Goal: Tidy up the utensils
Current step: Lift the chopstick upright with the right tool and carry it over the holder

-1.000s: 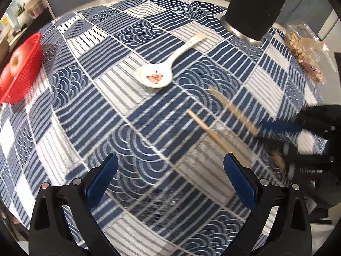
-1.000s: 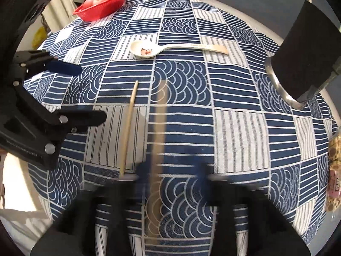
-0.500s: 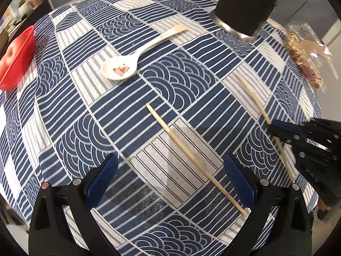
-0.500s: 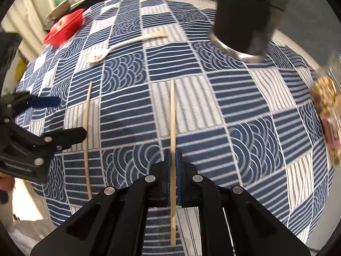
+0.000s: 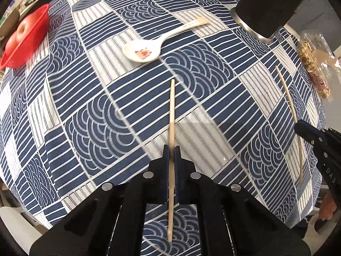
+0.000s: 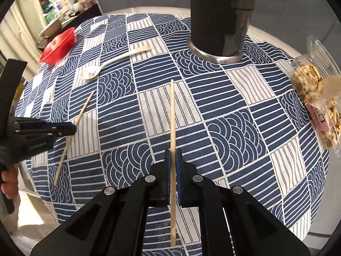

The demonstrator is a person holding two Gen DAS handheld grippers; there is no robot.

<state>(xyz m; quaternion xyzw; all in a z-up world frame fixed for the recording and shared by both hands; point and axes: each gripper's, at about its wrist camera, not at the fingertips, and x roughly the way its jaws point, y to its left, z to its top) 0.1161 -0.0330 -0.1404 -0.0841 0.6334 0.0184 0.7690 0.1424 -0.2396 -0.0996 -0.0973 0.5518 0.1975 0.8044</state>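
Now I'm gripping one chopstick (image 6: 173, 115) in right tool (image 6: 173, 155), another chopstick (image 5: 171, 111) in left tool (image 5: 171, 155); black holder (image 6: 219, 17) standing ahead, nearer right, sticks' long axes pointing roughly holderward.

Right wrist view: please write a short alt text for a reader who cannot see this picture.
The right gripper is shut on a wooden chopstick above a blue and white patterned tablecloth, pointing toward a tall black utensil holder. At left, the left gripper holds a second chopstick; beyond lie a white spoon and a red basket.
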